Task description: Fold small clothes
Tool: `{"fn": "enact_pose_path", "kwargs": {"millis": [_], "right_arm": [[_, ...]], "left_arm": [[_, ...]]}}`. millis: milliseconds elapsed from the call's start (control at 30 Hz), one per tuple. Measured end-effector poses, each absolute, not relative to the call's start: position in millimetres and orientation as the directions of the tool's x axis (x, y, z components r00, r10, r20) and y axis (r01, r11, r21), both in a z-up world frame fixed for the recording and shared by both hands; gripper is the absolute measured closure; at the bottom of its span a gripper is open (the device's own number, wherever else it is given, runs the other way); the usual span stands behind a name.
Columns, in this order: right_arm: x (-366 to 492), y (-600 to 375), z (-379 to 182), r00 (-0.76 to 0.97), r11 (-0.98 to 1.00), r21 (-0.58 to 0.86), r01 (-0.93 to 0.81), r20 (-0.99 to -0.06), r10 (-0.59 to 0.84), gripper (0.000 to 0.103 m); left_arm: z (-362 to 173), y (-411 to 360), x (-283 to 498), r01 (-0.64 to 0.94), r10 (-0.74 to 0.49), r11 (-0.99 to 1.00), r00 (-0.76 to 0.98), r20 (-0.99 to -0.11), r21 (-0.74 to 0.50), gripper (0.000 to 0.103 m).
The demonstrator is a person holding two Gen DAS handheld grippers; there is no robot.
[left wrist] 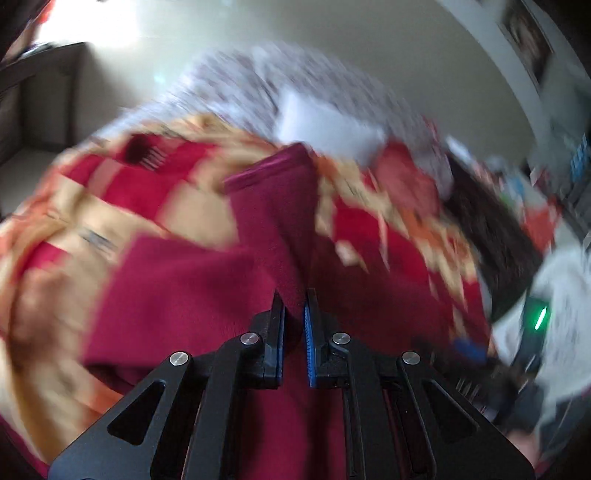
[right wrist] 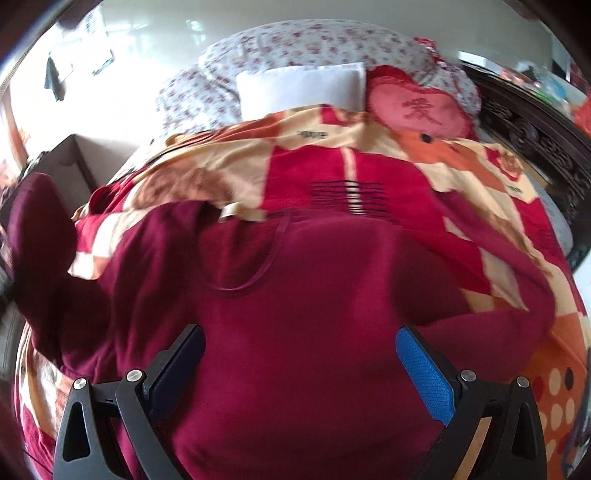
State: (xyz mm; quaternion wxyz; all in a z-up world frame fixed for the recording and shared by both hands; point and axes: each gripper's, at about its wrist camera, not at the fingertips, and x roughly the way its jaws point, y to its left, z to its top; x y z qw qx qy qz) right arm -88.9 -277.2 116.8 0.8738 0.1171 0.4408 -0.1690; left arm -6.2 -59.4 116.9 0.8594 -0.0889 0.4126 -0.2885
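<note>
Nearest your left-hand camera, the left gripper (left wrist: pixel 294 302) has its two fingers drawn close together, pinching a fold of the maroon top (left wrist: pixel 192 295), and a sleeve (left wrist: pixel 271 206) of that garment runs up and away from the blue pads to its ribbed cuff. The left view is heavily blurred, so you cannot read much detail beyond that pinch. In your other hand, the right gripper (right wrist: pixel 299 354) stands spread wide, one finger on each side of the garment's body, with the maroon top (right wrist: pixel 306 332) filling the gap between the fingers; whether the pads touch the cloth cannot be told. From this side you can see the top lying spread across the bed, its scooped neckline (right wrist: pixel 255 266) pointing away from you and its other sleeve (right wrist: pixel 40 236) lifted at the left edge of the view. Under the garment lies the patterned blanket (right wrist: pixel 498 177), red, cream and orange, covering most of the bed. Beyond the blanket, near the head of the bed, a white pillow (right wrist: pixel 299 88) rests just beside a red heart-shaped cushion (right wrist: pixel 417 107) with a character stitched on it, both lying against the floral quilt (right wrist: pixel 295 44) bunched behind them. To the right, a dark carved headboard (right wrist: pixel 535 140) runs along the bed's edge, and a pale glossy floor (right wrist: pixel 155 33) shows past the far end
</note>
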Motion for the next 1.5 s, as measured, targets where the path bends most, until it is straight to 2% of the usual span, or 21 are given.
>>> {"fn": "enact_pose_path", "kwargs": {"millis": [67,233,300,367,400,467,533,700,767,833,900,1000,1033,1100,1167,1267,1333,1433,1500], "right_arm": [[-96.0,-290.7,117.0,0.545,0.903,0.057,0.426,-0.813,-0.206,0.001],[-110.7,-316.0,113.2,0.528,0.885,0.080,0.458,-0.825,-0.199,0.001],[-113.8,-319.1,113.5,0.540,0.888,0.097,0.450,-0.821,-0.185,0.001],[-114.7,-319.5,114.0,0.564,0.892,0.129,0.434,-0.811,-0.156,0.001],[-113.9,-318.3,113.8,0.575,0.893,0.153,0.423,-0.807,-0.134,0.001],[-111.4,-314.5,112.6,0.593,0.895,0.201,0.397,-0.801,-0.083,0.001],[-106.1,-306.5,110.7,0.609,0.901,0.248,0.356,-0.793,-0.023,0.001],[-88.4,-283.9,91.1,0.567,0.933,0.183,0.310,-0.824,-0.026,0.001],[-82.1,-277.6,79.4,0.541,0.944,0.166,0.285,-0.841,-0.016,0.013],[-74.8,-271.9,65.7,0.504,0.955,0.123,0.269,-0.863,-0.031,0.045],[-72.0,-267.6,56.6,0.497,0.962,0.070,0.264,-0.864,-0.074,0.061],[-74.3,-265.6,62.2,0.517,0.970,0.073,0.231,-0.854,-0.059,0.094],[-76.7,-265.8,69.2,0.531,0.973,0.069,0.221,-0.845,-0.060,0.098],[-85.4,-269.7,92.4,0.576,0.975,0.040,0.220,-0.811,-0.097,0.098],[-95.0,-281.2,119.7,0.621,0.963,-0.015,0.269,-0.761,-0.185,0.098],[-106.6,-314.9,146.5,0.638,0.927,-0.020,0.375,-0.720,-0.273,0.098],[-105.1,-337.1,142.0,0.597,0.895,-0.030,0.444,-0.736,-0.321,0.098],[-96.1,-356.2,109.4,0.514,0.880,-0.015,0.474,-0.807,-0.291,0.098],[-93.7,-356.8,97.0,0.485,0.884,-0.040,0.466,-0.823,-0.294,0.098]], "left_arm": [[88.9,-91.1,-16.8,0.456,-0.577,0.802,0.426,-0.697,-0.385,0.095],[38.5,-137.9,-33.8,0.521,-0.504,0.803,0.337,-0.795,-0.289,0.094],[42.1,-136.7,-40.5,0.548,-0.519,0.784,0.322,-0.792,-0.291,0.082],[53.3,-127.2,-43.6,0.572,-0.570,0.740,0.252,-0.782,-0.355,0.050],[61.9,-117.8,-47.5,0.577,-0.601,0.717,0.229,-0.765,-0.391,0.048],[79.8,-98.5,-55.1,0.593,-0.621,0.706,0.253,-0.742,-0.389,0.048],[98.3,-73.1,-59.8,0.611,-0.595,0.725,0.323,-0.736,-0.318,0.048],[107.8,-13.8,-43.2,0.508,-0.476,0.836,0.485,-0.734,-0.207,0.048],[102.5,9.5,-26.4,0.434,-0.427,0.877,0.504,-0.751,-0.207,0.048],[91.2,29.1,-19.4,0.376,-0.402,0.899,0.503,-0.765,-0.225,0.048],[86.1,43.9,-15.0,0.327,-0.393,0.911,0.507,-0.767,-0.251,0.048],[86.3,50.5,-12.9,0.289,-0.375,0.923,0.525,-0.764,-0.254,0.048],[86.3,49.7,-11.5,0.282,-0.374,0.924,0.529,-0.762,-0.258,0.048],[90.0,48.6,-7.2,0.275,-0.379,0.923,0.538,-0.753,-0.268,0.048],[95.3,46.4,-7.6,0.274,-0.378,0.924,0.551,-0.744,-0.266,0.048],[97.3,34.2,-4.9,0.287,-0.379,0.923,0.556,-0.739,-0.258,0.048],[92.8,21.9,-3.7,0.301,-0.377,0.922,0.550,-0.745,-0.245,0.048],[83.6,5.1,-0.7,0.305,-0.366,0.924,0.533,-0.763,-0.230,0.048],[79.8,-3.6,1.2,0.313,-0.372,0.920,0.518,-0.770,-0.234,0.048]]}}
